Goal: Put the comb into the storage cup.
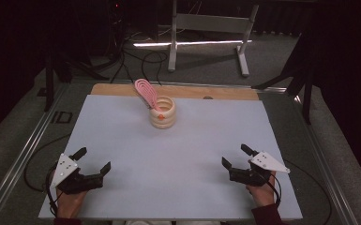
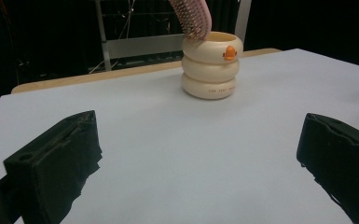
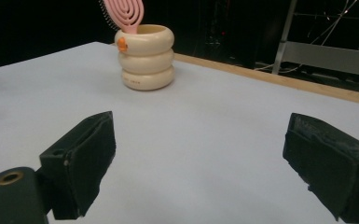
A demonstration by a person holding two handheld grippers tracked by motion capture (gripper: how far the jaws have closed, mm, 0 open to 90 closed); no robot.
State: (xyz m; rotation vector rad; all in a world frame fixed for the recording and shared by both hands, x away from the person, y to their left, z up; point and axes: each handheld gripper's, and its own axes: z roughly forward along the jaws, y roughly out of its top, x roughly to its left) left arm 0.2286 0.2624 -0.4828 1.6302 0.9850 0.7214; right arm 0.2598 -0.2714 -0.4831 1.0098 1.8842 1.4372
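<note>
A cream holder made of three stacked rings stands upright on the white table, toward the table's far edge and near the middle of its width. A small orange mark sits on the holder's top ring, on the side that faces the person. A pink hairbrush stands in the holder, its looped head sticking out above the rim and leaning away toward the far left. In the left gripper view the brush head rises from the left side of the holder and its bristles show; in the right gripper view the brush shows its pink loops above the holder.

The left tool is well apart from the holder, on the near left of it, close to the table's near edge. A hand holds it from below, and its jaws are spread wide with nothing between them but bare table. The right tool is likewise well apart from the holder, on its near right, held by the other hand; its jaws are also spread wide and grip nothing. Both tools point roughly toward the holder, which stands between the jaws, far off, in each gripper view. A strip of bare wood runs along the table's far edge, just behind the holder.
</note>
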